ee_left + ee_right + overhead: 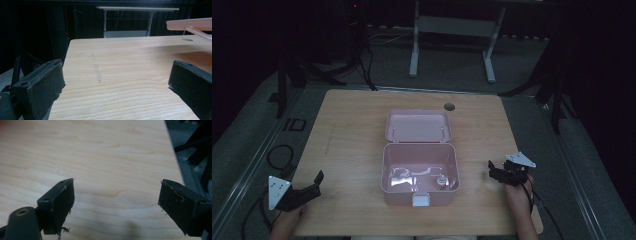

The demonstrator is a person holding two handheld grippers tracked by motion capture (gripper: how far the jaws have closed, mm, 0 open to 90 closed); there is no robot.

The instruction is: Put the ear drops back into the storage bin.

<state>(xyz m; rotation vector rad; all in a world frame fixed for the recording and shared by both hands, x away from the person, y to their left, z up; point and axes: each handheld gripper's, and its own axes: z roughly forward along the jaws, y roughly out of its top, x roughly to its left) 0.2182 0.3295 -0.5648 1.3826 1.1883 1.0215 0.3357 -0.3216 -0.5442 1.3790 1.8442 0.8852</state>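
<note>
Open pink box [420, 172], no label readable, left gripper [310, 187] and right gripper [498, 171] agape

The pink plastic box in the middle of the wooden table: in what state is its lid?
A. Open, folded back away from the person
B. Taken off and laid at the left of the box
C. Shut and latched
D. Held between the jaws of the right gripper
A: in the high view the hinged lid lies folded back behind the pink plastic box, whose inside is open to view, with both grippers well apart from it.

Pink box [420, 172] blocks centre; table [352, 130] flanks free
</note>
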